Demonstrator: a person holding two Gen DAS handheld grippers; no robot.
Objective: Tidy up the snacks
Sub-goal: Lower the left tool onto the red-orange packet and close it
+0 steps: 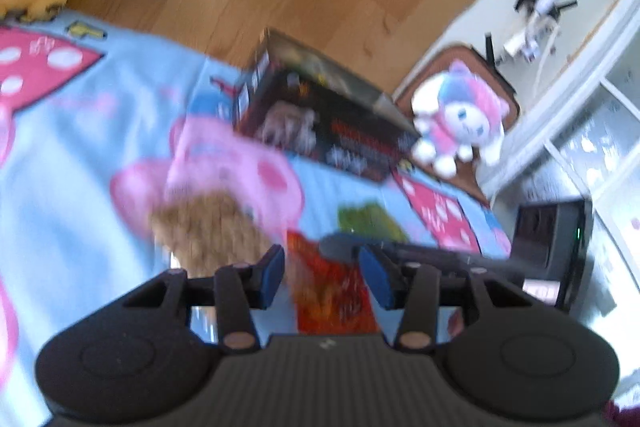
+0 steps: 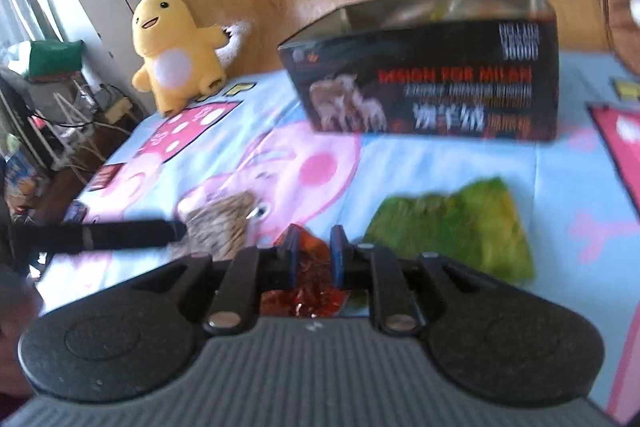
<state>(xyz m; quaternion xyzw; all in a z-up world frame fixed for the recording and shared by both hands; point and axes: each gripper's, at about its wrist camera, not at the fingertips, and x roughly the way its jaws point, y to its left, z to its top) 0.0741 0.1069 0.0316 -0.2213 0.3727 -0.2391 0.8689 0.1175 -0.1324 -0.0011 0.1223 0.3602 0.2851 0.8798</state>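
- Left wrist view shows my left gripper point(image 1: 322, 277) with its jaws spread apart. The red snack bag point(image 1: 332, 291) lies between them, but the pads do not seem to press on it.
- Right wrist view shows my right gripper point(image 2: 314, 259) with its jaws only a little apart. The same red snack bag point(image 2: 308, 267) sits in that small gap. The picture is too blurry to tell if they pinch it.
- The dark box point(image 2: 432, 75) stands open at the far side of the blue cartoon sheet point(image 2: 440, 167). I think the snacks should go in there.
- The red snack bag is on the near side of the dark box, well apart from it.
- A green snack bag point(image 2: 456, 231) lies on the sheet nearer the box than the red one, to its right in the right wrist view.
- A brown snack bag point(image 2: 224, 223) lies left of the red one, also well apart from the box.
- A yellow plush toy point(image 2: 176, 55) sits left of the box, and a pink and white plush toy point(image 1: 460, 119) sits past its other end.
- What could go wrong: both my grippers are at one small bag, so they could bump each other.
- The bag looks thin and crinkly, so it might slip out if I only catch a corner.
- The sheet is soft, so a pad could grab cloth along with the bag.
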